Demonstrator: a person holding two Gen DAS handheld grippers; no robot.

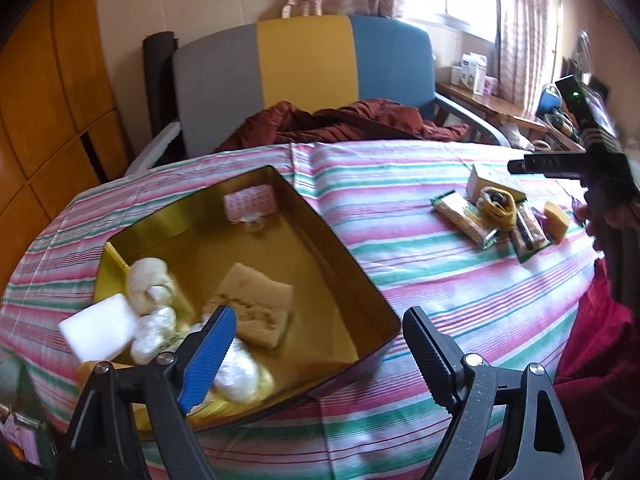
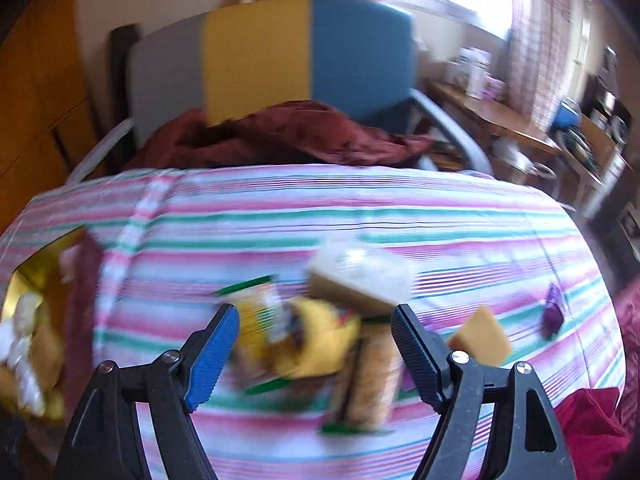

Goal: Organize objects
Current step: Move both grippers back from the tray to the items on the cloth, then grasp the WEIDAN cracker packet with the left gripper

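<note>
A gold tin (image 1: 344, 256) sits on the striped tablecloth (image 1: 400, 184). It holds a brown sponge (image 1: 252, 304), a white foam block (image 1: 100, 328), a cream bundle (image 1: 150, 280), white wrapped pieces (image 1: 154, 332) and a pink roller (image 1: 248, 202). My left gripper (image 1: 319, 314) hangs open over the tin's near corner, nothing between its pads. To the right lies a pile: a box (image 2: 360, 276), a yellow item (image 2: 320, 336), cracker packs (image 2: 372, 380) and a yellow sponge wedge (image 2: 480, 338). My right gripper (image 2: 315, 311) stands open just above this pile, which is blurred.
A purple wrapper (image 2: 554, 312) lies alone at the right. Behind the table stands a grey, yellow and blue chair (image 1: 304, 64) with a maroon cloth (image 1: 340, 124) on its seat. A wooden cabinet (image 1: 48, 100) is at left, and red fabric (image 1: 600, 352) at the near right edge.
</note>
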